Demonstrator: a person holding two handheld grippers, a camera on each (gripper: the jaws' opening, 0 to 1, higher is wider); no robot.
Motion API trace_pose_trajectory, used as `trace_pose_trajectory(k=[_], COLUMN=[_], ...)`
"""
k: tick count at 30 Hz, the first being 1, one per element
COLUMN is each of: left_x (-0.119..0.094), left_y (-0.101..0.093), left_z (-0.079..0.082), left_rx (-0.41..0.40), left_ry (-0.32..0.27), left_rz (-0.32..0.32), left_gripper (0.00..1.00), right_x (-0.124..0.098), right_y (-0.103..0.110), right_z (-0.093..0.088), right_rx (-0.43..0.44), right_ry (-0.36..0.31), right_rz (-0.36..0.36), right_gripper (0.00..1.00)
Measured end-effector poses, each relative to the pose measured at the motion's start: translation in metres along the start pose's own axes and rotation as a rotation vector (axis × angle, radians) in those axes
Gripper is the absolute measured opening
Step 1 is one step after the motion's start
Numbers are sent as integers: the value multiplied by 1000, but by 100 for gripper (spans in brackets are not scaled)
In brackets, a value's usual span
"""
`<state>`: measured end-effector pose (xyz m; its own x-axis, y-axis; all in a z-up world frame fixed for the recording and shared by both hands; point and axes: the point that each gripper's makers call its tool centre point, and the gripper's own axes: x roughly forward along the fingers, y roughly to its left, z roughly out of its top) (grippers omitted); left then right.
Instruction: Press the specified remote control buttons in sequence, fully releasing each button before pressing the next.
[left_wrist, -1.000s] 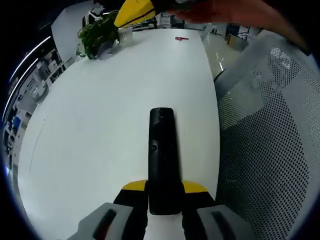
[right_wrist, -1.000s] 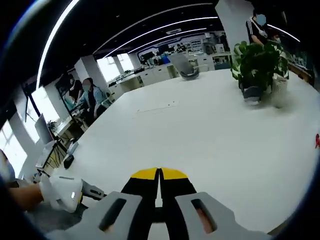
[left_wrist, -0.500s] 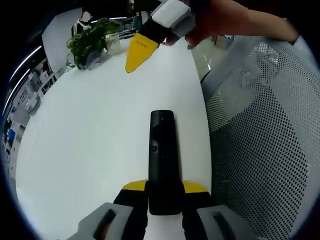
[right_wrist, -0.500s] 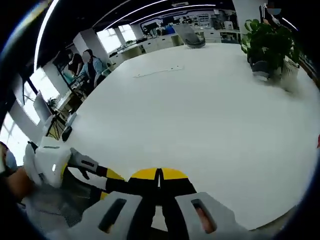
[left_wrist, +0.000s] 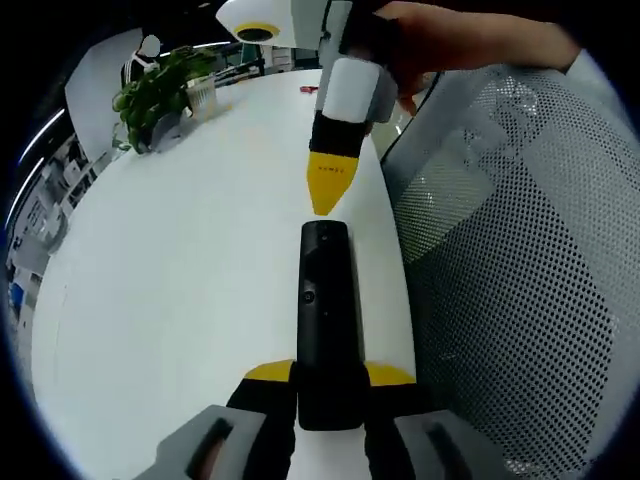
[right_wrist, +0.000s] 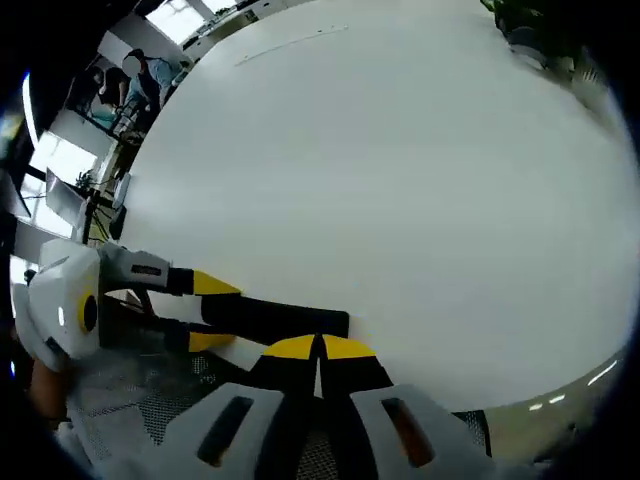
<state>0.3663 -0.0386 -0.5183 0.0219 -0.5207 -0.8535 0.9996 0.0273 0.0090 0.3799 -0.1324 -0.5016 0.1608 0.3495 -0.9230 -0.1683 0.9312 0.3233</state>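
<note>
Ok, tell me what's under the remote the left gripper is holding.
The white table lies beneath the black remote, held lengthwise by the left gripper. Whether the remote touches the tabletop cannot be seen; its body covers that. The right gripper's yellow tip hangs above its far end.

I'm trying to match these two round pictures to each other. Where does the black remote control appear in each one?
Left gripper view: the remote control stands lengthwise at centre, its near end clamped in the left hand-held gripper.
Right gripper view: it lies crosswise at lower left, just above the shut right hand-held gripper.
Shared landmark: the white table under it.
</note>
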Motion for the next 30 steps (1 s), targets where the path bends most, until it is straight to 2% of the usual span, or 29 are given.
trace_pose_trajectory(k=[4,9,11,30], left_x=[0,1,1,1], left_y=[0,-1,-1,-2], left_z=[0,1,1,1], left_rx=[10,15,6,13], left_ry=[-2,-6,-8,-7], left_rz=[-3,-8,-10,-13], left_gripper=[24,24,24,24], right_x=[3,4,7,11], right_y=[-3,-4,-5,-5], right_z=[-4,-4,-8,-12], right_rx=[27,51,62,37], right_ry=[26,21,47,64], right_rz=[5,13,14,-7], right_gripper=[0,0,0,0])
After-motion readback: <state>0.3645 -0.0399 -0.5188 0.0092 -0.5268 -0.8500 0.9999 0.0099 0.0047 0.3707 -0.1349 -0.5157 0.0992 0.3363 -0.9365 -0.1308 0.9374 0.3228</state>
